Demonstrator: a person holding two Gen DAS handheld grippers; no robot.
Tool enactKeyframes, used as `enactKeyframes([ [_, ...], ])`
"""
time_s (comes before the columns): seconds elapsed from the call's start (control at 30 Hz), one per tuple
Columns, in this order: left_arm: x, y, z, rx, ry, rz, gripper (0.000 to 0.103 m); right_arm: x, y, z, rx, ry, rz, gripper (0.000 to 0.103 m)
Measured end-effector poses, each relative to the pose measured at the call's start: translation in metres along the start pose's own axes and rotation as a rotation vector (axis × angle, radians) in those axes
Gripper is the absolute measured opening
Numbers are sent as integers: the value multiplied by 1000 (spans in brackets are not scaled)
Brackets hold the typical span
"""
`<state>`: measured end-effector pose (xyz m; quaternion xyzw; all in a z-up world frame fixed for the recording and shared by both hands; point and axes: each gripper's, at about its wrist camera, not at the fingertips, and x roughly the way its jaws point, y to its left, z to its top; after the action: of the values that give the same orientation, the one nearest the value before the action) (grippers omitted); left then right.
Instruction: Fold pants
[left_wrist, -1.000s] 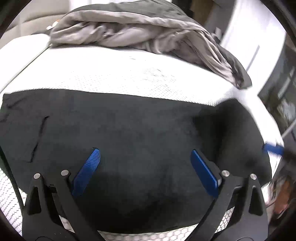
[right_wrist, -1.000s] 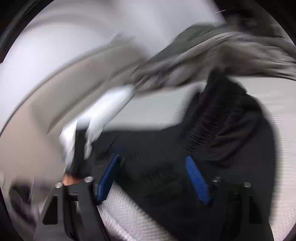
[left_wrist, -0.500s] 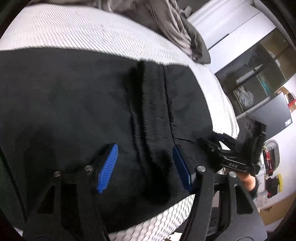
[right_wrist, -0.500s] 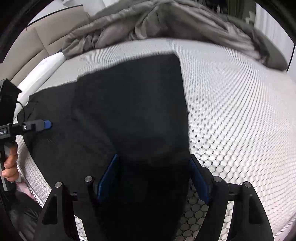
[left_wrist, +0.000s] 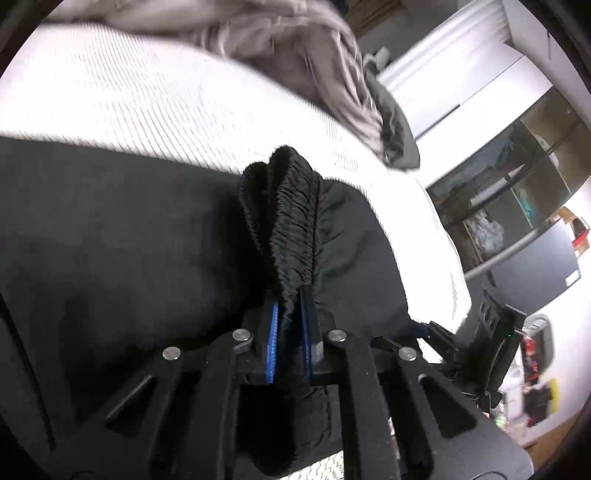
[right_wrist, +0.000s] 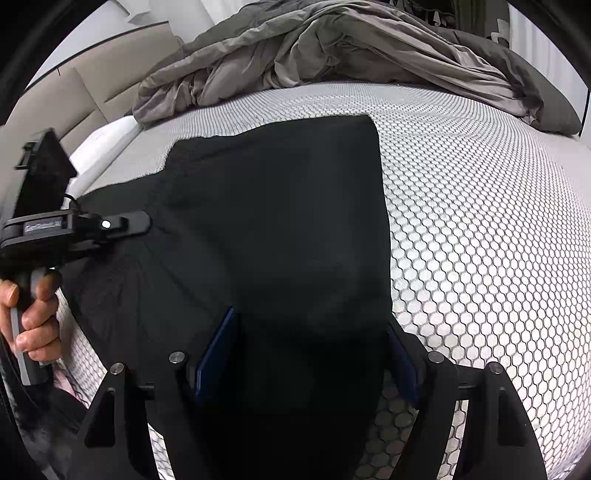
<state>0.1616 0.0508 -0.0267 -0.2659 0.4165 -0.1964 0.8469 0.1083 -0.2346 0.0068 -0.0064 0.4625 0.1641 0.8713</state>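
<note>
The small label on the left claw (right_wrist: 125, 223) is too blurred to read. Its jaws have just been closing and now pinch the gathered waistband (left_wrist: 291, 229) of the black pants (right_wrist: 280, 221) on the bed (right_wrist: 480, 221). The right claw (right_wrist: 306, 358) stands open, straddling the cloth.

**Pants on mattress, duvet behind**

Pants (right_wrist: 273, 229) lie spread on the mattress (right_wrist: 480, 229), toward its near edge. Crumpled duvet (right_wrist: 332, 48) heaped behind them. Left tongs (left_wrist: 290, 325) at the waistband; right tongs (right_wrist: 306, 354) straddle the near end.
</note>
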Motion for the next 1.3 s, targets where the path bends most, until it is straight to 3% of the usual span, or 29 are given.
enactKeyframes([
  [0.17, -54, 42, 7, -9, -93, 150, 7, -1, 22, 9, -8, -22, 44, 77],
  [0.27, -67, 80, -2, -28, -84, 287, 8, 6, 40, 12, -43, -2, 45, 77],
  [0.37, -65, 98, -7, -28, -41, 334, 17, 21, 55, 13, -74, 38, 45, 77],
  [0.5, -82, 101, -10, 0, -63, 381, 34, 25, 59, 11, -87, 55, 39, 77],
  [0.53, -91, 99, -10, 14, -87, 411, 34, 21, 57, 10, -87, 54, 41, 77],
  [0.7, -108, 71, -10, 57, -143, 391, 42, 1, 31, -5, -7, 57, 75, 77],
  [0.8, -91, 37, -13, 116, -137, 362, 58, -8, 20, -18, 94, 63, 194, 76],
  [0.83, -82, 27, -16, 153, -115, 347, 59, -8, 22, -19, 106, 60, 227, 75],
  [0.87, -75, 19, -20, 194, -92, 328, 59, -8, 25, -22, 127, 62, 289, 67],
  [0.9, -71, 14, -22, 216, -77, 316, 60, -7, 28, -23, 136, 61, 330, 51],
  [0.93, -62, 8, -24, 245, -54, 310, 60, -4, 31, -22, 141, 64, 350, 44],
  [1.0, -50, 5, -28, 272, -26, 338, 60, 0, 39, -17, 122, 73, 319, 18],
  [1.1, -42, 9, -35, 278, 21, 350, 60, -17, 37, -9, 136, -22, 390, 9],
  [1.13, -39, 10, -37, 283, 31, 348, 60, -24, 36, -8, 114, -31, 373, 9],
  [1.2, -38, 9, -45, 340, 56, 358, 60, -18, 36, -17, 60, 34, 331, 13],
  [1.23, -36, 7, -49, 375, 67, 367, 61, -6, 35, -26, 46, 114, 305, 14],
  [1.3, -38, 1, -60, 451, 87, 395, 64, -7, 28, -41, 51, 134, 305, 17],
])
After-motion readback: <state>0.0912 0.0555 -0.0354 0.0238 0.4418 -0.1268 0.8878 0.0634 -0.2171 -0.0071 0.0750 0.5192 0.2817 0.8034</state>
